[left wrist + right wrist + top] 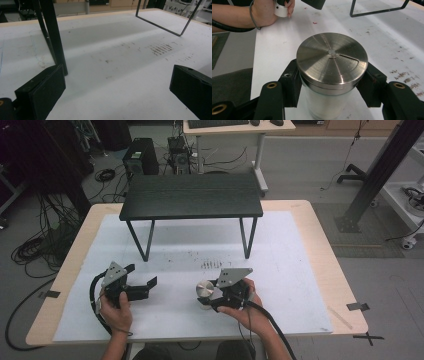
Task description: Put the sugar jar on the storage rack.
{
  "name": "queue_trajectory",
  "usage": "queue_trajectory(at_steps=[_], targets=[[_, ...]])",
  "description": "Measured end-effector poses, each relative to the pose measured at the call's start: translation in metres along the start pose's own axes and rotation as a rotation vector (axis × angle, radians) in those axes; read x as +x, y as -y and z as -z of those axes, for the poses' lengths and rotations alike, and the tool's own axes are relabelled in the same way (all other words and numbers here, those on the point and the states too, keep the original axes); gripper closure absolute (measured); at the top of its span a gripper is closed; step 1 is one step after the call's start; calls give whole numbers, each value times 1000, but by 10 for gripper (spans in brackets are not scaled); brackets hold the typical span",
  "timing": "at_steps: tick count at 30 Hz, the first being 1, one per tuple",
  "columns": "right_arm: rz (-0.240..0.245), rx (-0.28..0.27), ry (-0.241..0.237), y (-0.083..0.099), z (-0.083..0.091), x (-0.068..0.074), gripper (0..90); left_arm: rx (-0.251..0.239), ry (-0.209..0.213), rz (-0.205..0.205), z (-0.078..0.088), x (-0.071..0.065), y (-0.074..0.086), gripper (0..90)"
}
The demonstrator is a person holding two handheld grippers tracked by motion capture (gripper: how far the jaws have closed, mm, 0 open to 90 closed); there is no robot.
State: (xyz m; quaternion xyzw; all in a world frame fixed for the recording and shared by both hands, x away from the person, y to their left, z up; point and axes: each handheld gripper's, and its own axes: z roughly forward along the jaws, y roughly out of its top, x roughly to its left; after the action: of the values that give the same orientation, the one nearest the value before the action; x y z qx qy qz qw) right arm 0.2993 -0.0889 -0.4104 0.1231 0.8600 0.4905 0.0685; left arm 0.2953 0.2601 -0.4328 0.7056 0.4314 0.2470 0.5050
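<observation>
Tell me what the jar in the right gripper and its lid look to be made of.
The lid looks like brushed metal, probably steel: silvery, with fine circular turning marks and bright radial glints. The jar body below it looks like white frosted glass or plastic; its milky, translucent wall leaves that open. The right gripper is clamped on it just under the lid.

Dim, even light; soft shadows; mild grain throughout.

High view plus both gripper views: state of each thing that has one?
jar: upright on the table, steel lid on
right gripper: shut on the jar, below the lid
left gripper: open, nothing between its jaws
small black table: upright, top bare
</observation>
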Motion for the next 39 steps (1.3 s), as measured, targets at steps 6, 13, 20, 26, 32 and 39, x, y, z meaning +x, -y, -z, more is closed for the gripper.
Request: queue_trajectory(at_steps=[6, 13, 20, 26, 32, 39], targets=[[0, 0, 2, 0, 0, 0, 435, 1, 0, -1, 0, 0, 0, 6], [3, 6, 3, -1, 0, 1, 436, 1, 1, -1, 0, 0, 0, 6], [8, 18, -10, -7, 1, 1, 436, 0, 2, -1, 0, 0, 0, 6], [18, 3, -16, -29, 17, -1, 436, -1, 2, 1, 0, 1, 0, 6], [18, -22, -26, -70, 44, -8, 436, -7, 0, 7, 1, 1, 0, 6], [22, -77, -18, -127, 73, -20, 436, -10, 2, 7, 2, 1, 0, 6]])
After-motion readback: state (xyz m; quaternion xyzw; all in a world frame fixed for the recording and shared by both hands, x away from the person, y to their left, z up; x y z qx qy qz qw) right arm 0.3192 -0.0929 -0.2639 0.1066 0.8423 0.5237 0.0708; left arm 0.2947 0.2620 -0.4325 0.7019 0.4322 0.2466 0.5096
